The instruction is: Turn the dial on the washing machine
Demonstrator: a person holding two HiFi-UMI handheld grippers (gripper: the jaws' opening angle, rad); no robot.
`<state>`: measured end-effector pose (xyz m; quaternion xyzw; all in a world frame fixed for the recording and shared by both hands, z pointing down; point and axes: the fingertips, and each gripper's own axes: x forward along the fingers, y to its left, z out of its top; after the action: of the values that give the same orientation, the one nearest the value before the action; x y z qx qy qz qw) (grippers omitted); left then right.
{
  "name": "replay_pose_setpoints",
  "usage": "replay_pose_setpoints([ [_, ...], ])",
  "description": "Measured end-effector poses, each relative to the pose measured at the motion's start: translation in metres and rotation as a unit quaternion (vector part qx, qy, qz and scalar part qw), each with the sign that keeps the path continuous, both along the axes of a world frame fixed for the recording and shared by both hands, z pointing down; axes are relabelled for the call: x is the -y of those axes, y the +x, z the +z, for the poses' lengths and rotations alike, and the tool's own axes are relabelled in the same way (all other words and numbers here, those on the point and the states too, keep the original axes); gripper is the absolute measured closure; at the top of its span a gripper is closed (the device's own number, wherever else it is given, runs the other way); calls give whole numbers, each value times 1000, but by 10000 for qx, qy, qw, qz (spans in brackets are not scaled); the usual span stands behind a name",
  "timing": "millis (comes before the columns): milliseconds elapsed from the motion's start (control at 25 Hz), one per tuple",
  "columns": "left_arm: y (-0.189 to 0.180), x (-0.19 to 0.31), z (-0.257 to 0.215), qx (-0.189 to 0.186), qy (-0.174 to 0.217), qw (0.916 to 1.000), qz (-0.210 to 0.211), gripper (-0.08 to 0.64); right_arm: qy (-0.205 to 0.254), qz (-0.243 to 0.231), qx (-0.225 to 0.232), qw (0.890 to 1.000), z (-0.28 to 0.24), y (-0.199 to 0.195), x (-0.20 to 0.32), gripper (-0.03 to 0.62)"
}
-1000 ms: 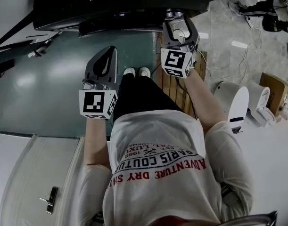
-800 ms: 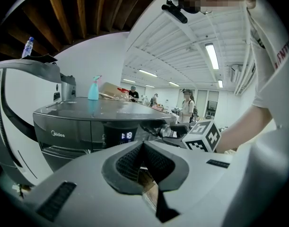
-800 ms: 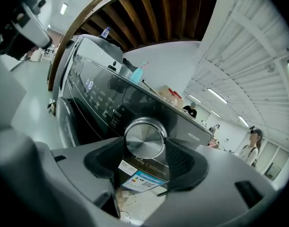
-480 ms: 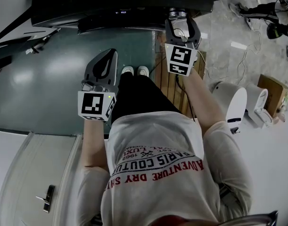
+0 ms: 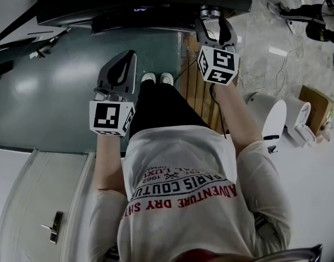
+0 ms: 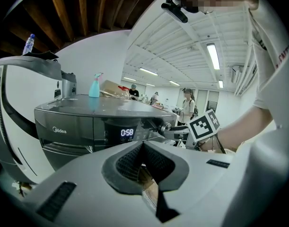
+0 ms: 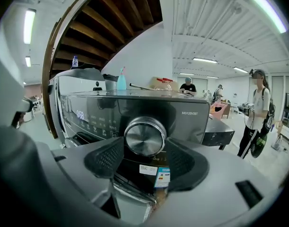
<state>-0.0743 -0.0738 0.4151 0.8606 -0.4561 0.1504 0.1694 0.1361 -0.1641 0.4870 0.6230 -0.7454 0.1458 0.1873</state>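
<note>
The dial [image 7: 144, 136] sits at 12 o'clock between the parted jaws of the right gripper [image 7: 145, 161]; move in, centre it, close evenly, then twist. The left gripper [image 6: 143, 160] is closed on nothing, idle

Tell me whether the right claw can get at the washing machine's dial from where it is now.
Probably yes. The right claw is open and lined up with the dial, which shows squarely between its jaws with a gap on either side. Nothing stands in the way.
</note>
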Motion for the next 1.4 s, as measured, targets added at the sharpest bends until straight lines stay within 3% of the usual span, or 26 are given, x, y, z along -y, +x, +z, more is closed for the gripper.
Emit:
replay_pose_setpoints([
  [80,1,0,0,-6,-9,10000,9,545,60,-8,-164,9998,-3,-1,-2,308],
  [200,1,2,1,-20,-6,10000,8,545,289,-243,-860,9956,-10,-9,-3,299],
  [400,-1,3,0,-22,0,10000,-26,545,613,-695,-2336,9679,-8,-17,-4,299],
  [520,-2,3,2,-7,-29,10000,-69,545,642,-603,-2561,9626,-8,-14,0,299],
  [800,-2,1,4,-22,-73,9999,-119,545,454,-423,-2188,9738,-7,-10,1,308],
  [1000,-1,1,5,-12,-104,9998,-153,545,190,-179,-1010,9945,-10,-8,3,308],
  [1120,1,1,4,-21,-66,9999,-131,545,17,53,-313,9995,-6,-1,2,308],
  [1400,6,5,-1,-7,85,10000,-35,545,101,16,-253,9996,-2,-3,3,308],
])
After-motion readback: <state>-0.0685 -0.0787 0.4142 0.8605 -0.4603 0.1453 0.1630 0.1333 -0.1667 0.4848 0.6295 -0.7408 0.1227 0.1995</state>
